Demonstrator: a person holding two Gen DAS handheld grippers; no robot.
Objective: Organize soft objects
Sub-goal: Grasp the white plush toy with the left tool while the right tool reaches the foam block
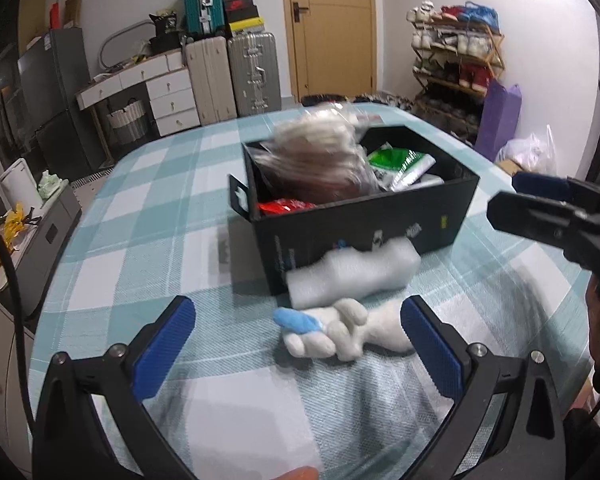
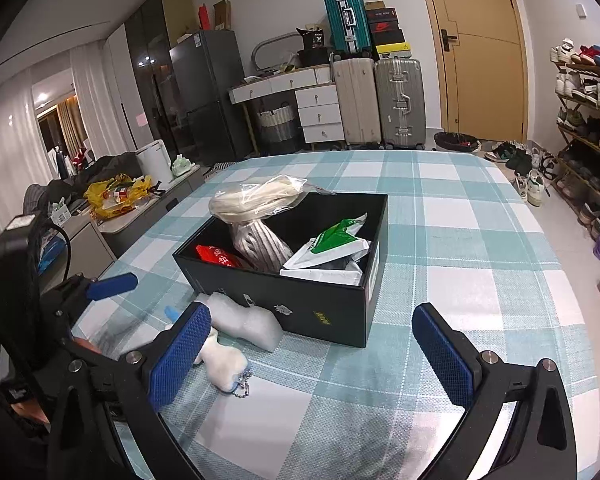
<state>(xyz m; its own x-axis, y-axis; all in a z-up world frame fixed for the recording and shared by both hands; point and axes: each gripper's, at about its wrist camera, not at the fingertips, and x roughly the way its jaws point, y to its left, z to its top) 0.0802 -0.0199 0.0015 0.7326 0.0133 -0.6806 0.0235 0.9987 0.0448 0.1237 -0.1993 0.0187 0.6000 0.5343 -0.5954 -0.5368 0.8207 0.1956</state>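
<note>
A black box stands on the checked tablecloth. It holds a bagged plush item, a red packet and a green-and-white pack. A white foam piece lies against the box's front wall. A white plush toy with a blue part and a bead chain lies beside the foam. My left gripper is open, its fingers either side of the toy. My right gripper is open and empty, in front of the box.
The table carries a teal and white cloth. Suitcases, a drawer desk and a door stand at the back. A shoe rack is at the right, a cluttered counter at the left.
</note>
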